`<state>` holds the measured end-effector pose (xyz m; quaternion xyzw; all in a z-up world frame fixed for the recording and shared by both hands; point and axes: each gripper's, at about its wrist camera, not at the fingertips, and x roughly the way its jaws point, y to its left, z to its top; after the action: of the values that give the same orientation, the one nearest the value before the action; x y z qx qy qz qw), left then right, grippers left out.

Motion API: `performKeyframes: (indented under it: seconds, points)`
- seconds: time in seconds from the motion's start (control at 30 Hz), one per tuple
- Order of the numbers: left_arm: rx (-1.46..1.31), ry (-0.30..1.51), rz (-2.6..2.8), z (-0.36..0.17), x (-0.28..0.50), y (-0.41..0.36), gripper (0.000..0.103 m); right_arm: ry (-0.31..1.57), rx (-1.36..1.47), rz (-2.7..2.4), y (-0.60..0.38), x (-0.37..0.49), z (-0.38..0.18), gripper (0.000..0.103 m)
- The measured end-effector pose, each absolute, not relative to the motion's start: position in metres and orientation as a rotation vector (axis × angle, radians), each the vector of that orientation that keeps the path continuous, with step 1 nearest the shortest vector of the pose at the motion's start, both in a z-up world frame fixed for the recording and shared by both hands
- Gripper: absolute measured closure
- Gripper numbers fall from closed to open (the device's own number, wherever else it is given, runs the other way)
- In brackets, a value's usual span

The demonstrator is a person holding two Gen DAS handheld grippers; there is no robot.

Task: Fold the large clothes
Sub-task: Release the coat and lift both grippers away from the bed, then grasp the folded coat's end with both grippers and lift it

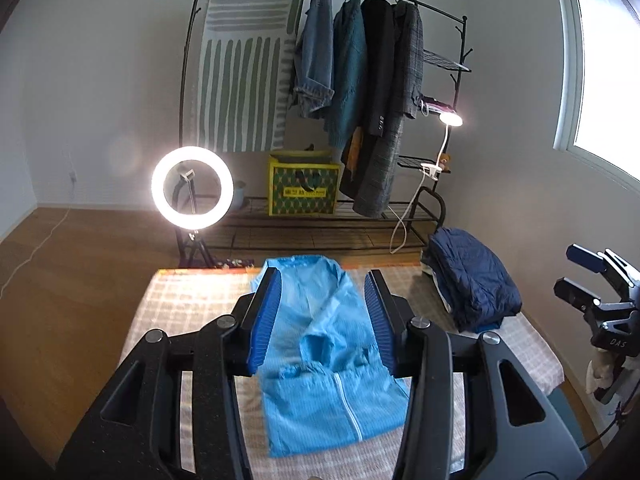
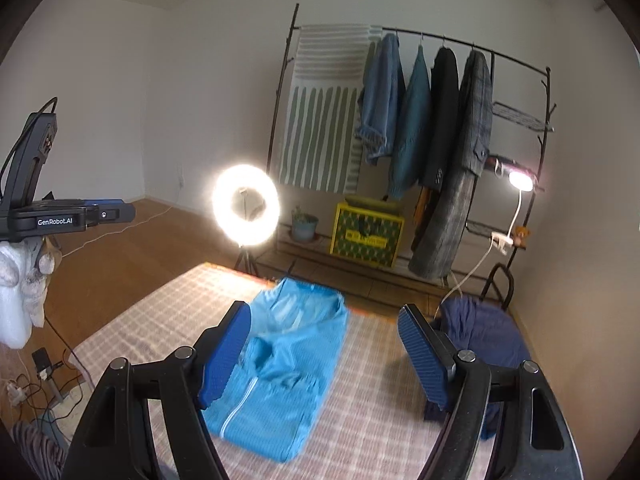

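Observation:
A light blue zip-front garment (image 1: pixel 320 360) lies folded into a long strip on the checked cover (image 1: pixel 180 300), zipper toward me, collar end away. My left gripper (image 1: pixel 322 278) hangs well above it, open, with nothing between its blue pads. My right gripper (image 2: pixel 324 312) is also raised and open wide, empty, with the blue garment (image 2: pixel 280 360) below and to its left. Each gripper shows at the edge of the other's view: the right gripper (image 1: pixel 580 276) at the right, the left gripper (image 2: pixel 108 212) at the left.
A folded navy quilted garment (image 1: pixel 472 280) sits on the cover's far right corner. Beyond stand a lit ring light (image 1: pixel 192 188), a black clothes rack (image 1: pixel 400 0) with several hanging coats, a yellow box (image 1: pixel 304 188) and a clip lamp (image 1: pixel 450 120). Wood floor lies to the left.

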<state>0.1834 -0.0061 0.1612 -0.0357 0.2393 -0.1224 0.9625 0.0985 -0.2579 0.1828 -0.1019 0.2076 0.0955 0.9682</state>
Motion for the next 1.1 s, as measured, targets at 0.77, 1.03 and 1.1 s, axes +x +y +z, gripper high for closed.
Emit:
performKeyframes:
  seconds: [0.77,1.03,1.1]
  points:
    - [-0.028,0.577,-0.256,0.046,0.435,0.004,0.059,0.594,0.038,0.318,-0.295,0.376,0.083,0.035]
    - [-0.156,0.812,-0.391,-0.09,0.555,0.0,0.058,0.765,0.097,0.395,-0.296,0.479,-0.061,0.032]
    - [-0.179,0.865,-0.398,-0.121,0.58,-0.002,0.058,0.821,0.11,0.384,-0.297,0.506,-0.1,0.032]
